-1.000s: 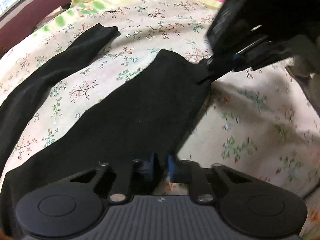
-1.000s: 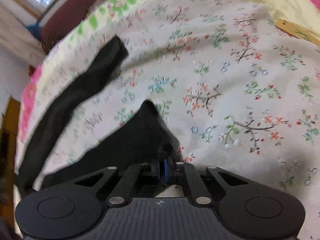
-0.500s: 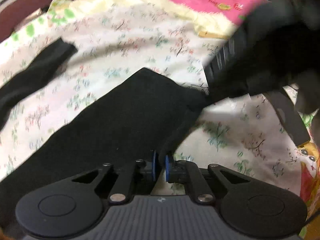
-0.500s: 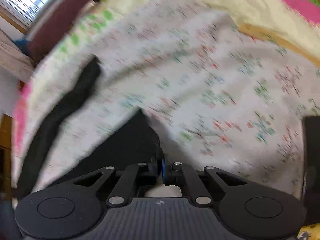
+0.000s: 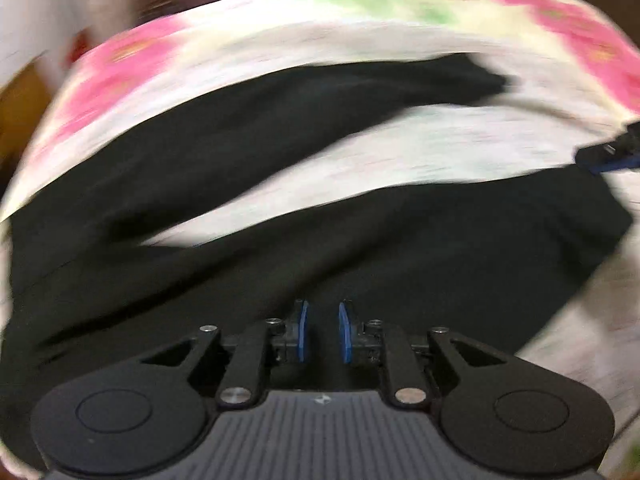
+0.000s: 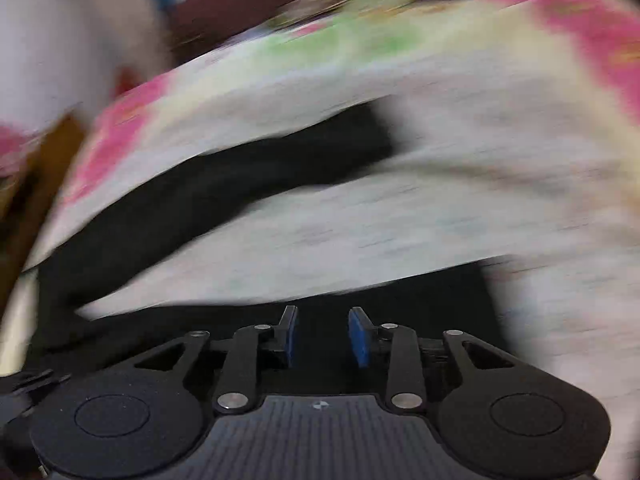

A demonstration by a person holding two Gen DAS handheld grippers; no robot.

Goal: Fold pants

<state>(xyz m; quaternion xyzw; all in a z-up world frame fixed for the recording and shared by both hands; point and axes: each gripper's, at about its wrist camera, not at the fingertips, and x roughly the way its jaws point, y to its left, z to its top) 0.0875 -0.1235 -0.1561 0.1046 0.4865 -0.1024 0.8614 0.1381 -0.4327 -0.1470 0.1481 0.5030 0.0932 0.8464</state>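
The black pants [image 5: 360, 248] lie on the flowered bedsheet [image 5: 400, 152], both views heavily blurred. One leg runs across just beyond my left gripper [image 5: 323, 332]; the other leg [image 5: 304, 96] lies farther back, with a strip of sheet between them. The left gripper's jaws are opening, blue pads [image 5: 303, 332] apart, and no cloth is pinched between them. My right gripper [image 6: 322, 336] hovers over the near leg [image 6: 400, 300]; its jaws are opening too, with nothing pressed between them. The far leg [image 6: 224, 184] stretches to the upper right. The right gripper's tip [image 5: 612, 156] shows at the left view's right edge.
A pink, green and cream quilt [image 5: 132, 52] borders the sheet at the back and sides. A dark red headboard or wall [image 6: 248, 4] stands behind the bed. The bed's edge drops off at the left [image 6: 24, 200].
Both grippers were shut on the end of one pants leg and carried it sideways. Now both sets of pads have parted and the cloth lies free. Both views swung and rolled sharply.
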